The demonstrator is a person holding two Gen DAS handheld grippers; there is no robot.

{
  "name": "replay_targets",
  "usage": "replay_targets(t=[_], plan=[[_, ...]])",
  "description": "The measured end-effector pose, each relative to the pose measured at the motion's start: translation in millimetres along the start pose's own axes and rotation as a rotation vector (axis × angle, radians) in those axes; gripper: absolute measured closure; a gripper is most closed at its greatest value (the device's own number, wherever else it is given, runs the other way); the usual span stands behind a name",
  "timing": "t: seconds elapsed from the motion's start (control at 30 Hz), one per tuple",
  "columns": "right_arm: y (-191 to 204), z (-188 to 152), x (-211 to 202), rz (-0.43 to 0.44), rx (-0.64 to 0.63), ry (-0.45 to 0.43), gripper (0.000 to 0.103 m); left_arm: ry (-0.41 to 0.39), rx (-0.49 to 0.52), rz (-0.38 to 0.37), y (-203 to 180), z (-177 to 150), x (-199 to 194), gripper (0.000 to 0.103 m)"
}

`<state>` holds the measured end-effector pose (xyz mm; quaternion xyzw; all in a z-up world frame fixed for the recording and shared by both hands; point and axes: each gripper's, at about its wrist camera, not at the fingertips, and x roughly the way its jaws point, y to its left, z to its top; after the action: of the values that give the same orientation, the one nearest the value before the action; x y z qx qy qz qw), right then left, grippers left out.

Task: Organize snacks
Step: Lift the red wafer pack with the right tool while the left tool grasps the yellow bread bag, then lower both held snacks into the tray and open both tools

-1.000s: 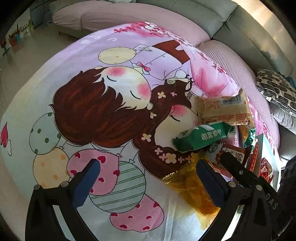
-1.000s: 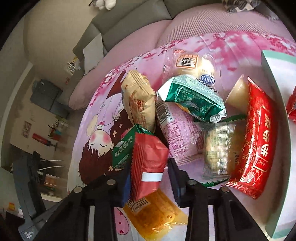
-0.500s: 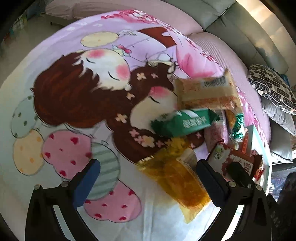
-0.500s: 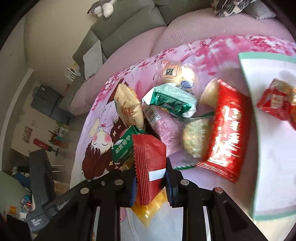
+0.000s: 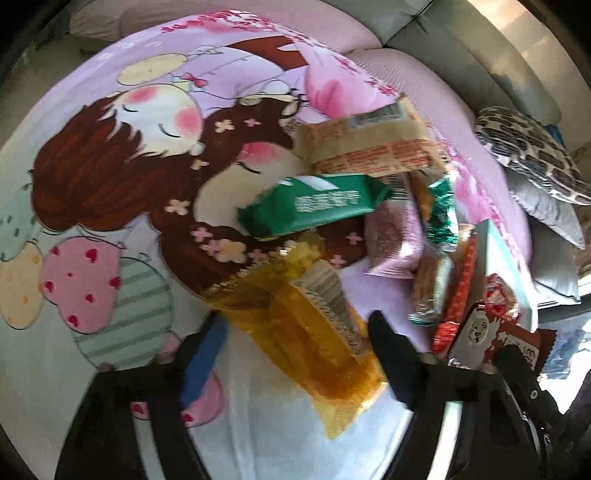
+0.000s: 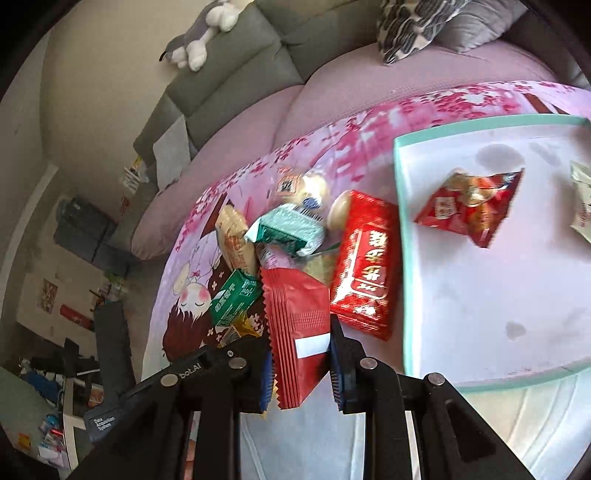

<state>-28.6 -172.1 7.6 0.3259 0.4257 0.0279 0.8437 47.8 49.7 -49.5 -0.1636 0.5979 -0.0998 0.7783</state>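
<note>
Cartoon-print blanket (image 5: pixel 110 184) covers the sofa under a snack pile. Compared with a second ago, the left tongs (image 5: pixel 295 347) have slid over the yellow packet (image 5: pixel 314 332), closing around it without yet pressing. The right tongs (image 6: pixel 300 354), still clamped on the red packet (image 6: pixel 299 314), have risen; the white tray (image 6: pixel 480 295) now fills three o'clock.

pile (image 6: pixel 295 236): on the blanket (image 5: pixel 110 206), left of the tray (image 6: pixel 480 295);
tray: holds a packet (image 6: pixel 472 206);
cushion (image 6: pixel 410 29): on the sofa (image 6: pixel 236 62), behind the tray
</note>
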Motion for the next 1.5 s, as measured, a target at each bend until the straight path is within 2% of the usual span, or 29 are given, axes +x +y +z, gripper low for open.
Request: replay_targets(t=[0.1,0.17,0.37,0.53,0.77,1.03,1.17,1.3,1.5], plan=[[-4,2,-8,0.009,0.011,-0.016,0.077,0.011,-0.001,-0.042,-3,-4,1,0.05],[-4,3,-12,0.014,0.013,-0.025,0.077,0.009,0.001,-0.052,-5,-6,0,0.054],[-7,6,-21,0.025,0.016,-0.043,0.077,-0.025,0.01,-0.042,-13,-6,-7,0.058],[-12,9,-32,0.026,0.027,-0.069,0.077,-0.09,0.046,-0.047,-25,-10,-31,0.058],[-34,17,-59,-0.033,0.078,-0.138,0.077,-0.159,0.171,-0.12,-72,-19,-43,0.058],[-91,26,-101,-0.159,0.227,-0.231,0.077,-0.198,0.394,-0.197,-143,-34,-44,0.058],[-122,27,-121,-0.232,0.306,-0.253,0.077,-0.192,0.482,-0.227,-170,-40,-37,0.058],[-141,26,-134,-0.252,0.353,-0.256,0.077,-0.145,0.55,-0.25,-192,-52,-26,0.058],[-159,24,-119,-0.227,0.408,-0.174,0.077,-0.044,0.606,-0.236,-209,-63,0,0.058]])
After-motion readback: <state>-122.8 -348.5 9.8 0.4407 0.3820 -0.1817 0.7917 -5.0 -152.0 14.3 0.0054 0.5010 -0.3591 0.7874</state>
